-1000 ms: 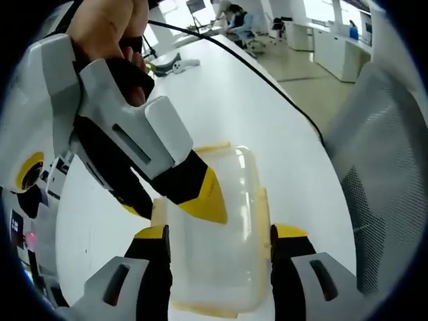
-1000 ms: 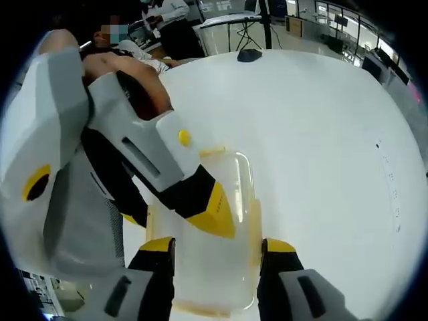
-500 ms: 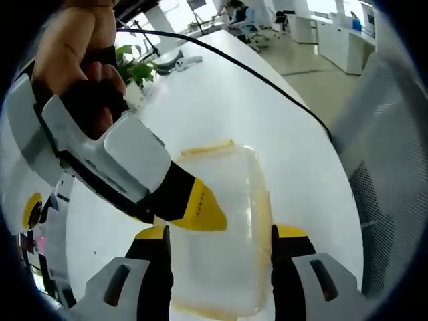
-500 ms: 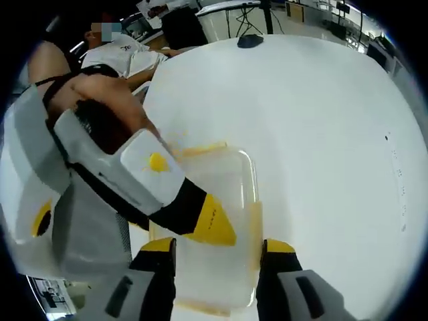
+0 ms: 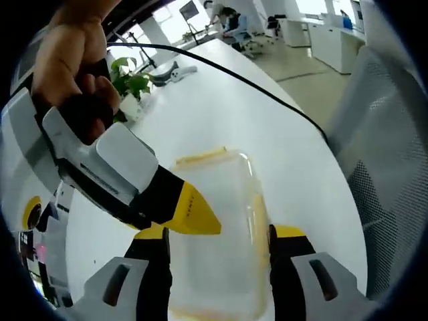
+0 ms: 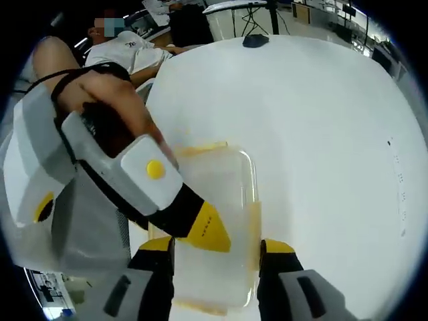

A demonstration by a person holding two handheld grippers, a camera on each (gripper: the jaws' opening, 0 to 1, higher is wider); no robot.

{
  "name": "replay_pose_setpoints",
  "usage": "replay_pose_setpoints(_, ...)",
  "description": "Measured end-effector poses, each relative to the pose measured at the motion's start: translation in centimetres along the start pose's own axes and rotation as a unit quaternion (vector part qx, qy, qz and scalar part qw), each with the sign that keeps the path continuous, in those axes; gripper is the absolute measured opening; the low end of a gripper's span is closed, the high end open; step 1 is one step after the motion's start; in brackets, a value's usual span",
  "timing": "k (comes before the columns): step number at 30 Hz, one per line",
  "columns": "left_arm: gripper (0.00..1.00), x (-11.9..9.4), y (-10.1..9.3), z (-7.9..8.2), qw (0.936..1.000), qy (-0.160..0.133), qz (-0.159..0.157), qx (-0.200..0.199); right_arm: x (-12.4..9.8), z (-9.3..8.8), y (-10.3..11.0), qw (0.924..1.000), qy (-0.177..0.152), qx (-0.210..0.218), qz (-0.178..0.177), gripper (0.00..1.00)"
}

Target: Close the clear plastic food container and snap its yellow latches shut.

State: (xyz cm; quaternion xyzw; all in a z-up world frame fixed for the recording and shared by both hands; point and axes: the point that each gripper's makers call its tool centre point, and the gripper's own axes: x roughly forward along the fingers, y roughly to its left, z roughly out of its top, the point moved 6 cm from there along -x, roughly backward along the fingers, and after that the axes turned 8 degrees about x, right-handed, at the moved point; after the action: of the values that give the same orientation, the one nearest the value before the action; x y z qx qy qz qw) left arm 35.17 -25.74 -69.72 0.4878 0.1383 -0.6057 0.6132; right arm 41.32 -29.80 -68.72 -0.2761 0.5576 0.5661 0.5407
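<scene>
The clear plastic container (image 5: 224, 180) lies on the white table (image 5: 221, 107) with its lid on. A yellow latch (image 5: 199, 157) shows at its far end and another (image 5: 259, 214) along its right side. My left gripper (image 5: 217, 237) is open, its jaws standing either side of the container's near end. A yellow fingertip (image 5: 195, 215) of my right gripper rests on the lid's left part. In the right gripper view the container (image 6: 224, 184) sits between the jaws of my open right gripper (image 6: 215, 249). There a yellow fingertip (image 6: 206, 231) of the left gripper lies on the lid.
A black cable (image 5: 267, 87) runs across the table behind the container. A mesh chair (image 5: 391, 167) stands past the table edge, and a potted plant (image 5: 130, 83) further back. A seated person (image 6: 134, 47) and a dark object (image 6: 256, 40) are at the far edge.
Both cameras have shifted slightly. In each view the other gripper has swung lower and flatter, its yellow tip sliding toward the near left part of the lid. The jaw gaps are unchanged.
</scene>
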Motion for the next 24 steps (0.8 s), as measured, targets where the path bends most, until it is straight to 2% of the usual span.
replay_pose_setpoints(4, 0.53, -0.3, -0.1, 0.2, 0.9997, -0.006, -0.011, 0.019, -0.1, -0.3, 0.0, 0.9996, -0.026, 0.001, -0.004, 0.49)
replay_pose_setpoints(5, 0.51, -0.5, -0.1, 0.3, 0.9997, -0.006, -0.013, 0.021, -0.2, -0.2, 0.0, 0.9992, -0.035, 0.004, -0.017, 0.50)
replay_pose_setpoints(7, 0.46, -1.0, -0.2, 0.7, 0.9993, -0.025, -0.023, 0.014, -0.7, -0.3, -0.1, 0.9981, -0.043, -0.019, -0.039, 0.49)
replay_pose_setpoints(9, 0.51, -1.5, 0.3, 0.9, 0.9992, -0.032, -0.018, -0.013, -1.1, -0.5, 0.4, 0.9977, -0.052, -0.018, -0.040, 0.51)
replay_pose_setpoints(10, 0.52, -1.9, 0.6, 1.0, 0.9991, -0.037, -0.021, -0.010, -1.2, -0.5, 0.5, 0.9973, -0.058, -0.017, -0.042, 0.52)
replay_pose_setpoints(12, 0.52, -2.4, 0.7, 1.0, 0.9971, -0.048, -0.040, -0.043, -1.4, -0.7, 1.0, 0.9970, -0.060, -0.025, -0.043, 0.52)
replay_pose_setpoints(14, 0.52, -3.1, 1.2, 1.0, 0.9969, -0.055, -0.042, -0.039, -1.7, -0.7, 1.2, 0.9956, -0.066, -0.033, -0.057, 0.54)
replay_pose_setpoints(15, 0.54, -3.4, 1.1, 1.0, 0.9953, -0.062, -0.058, -0.046, -1.8, -0.7, 1.4, 0.9949, -0.071, -0.035, -0.062, 0.56)
replay_pose_setpoints(19, 0.60, -4.1, 2.0, 0.2, 0.9948, -0.057, -0.062, -0.058, -2.2, -1.0, 2.0, 0.9938, -0.082, -0.034, -0.067, 0.60)
replay_pose_setpoints(20, 0.62, -4.3, 2.3, 0.0, 0.9928, -0.062, -0.065, -0.079, -2.3, -1.2, 2.2, 0.9935, -0.085, -0.033, -0.067, 0.60)
replay_pose_setpoints(22, 0.67, -4.7, 3.0, -0.6, 0.9912, -0.064, -0.067, -0.095, -2.4, -1.4, 2.6, 0.9923, -0.091, -0.038, -0.075, 0.63)
replay_pose_setpoints(24, 0.74, -4.8, 3.2, -1.3, 0.9878, -0.059, -0.080, -0.120, -2.4, -1.6, 2.8, 0.9912, -0.097, -0.037, -0.081, 0.69)
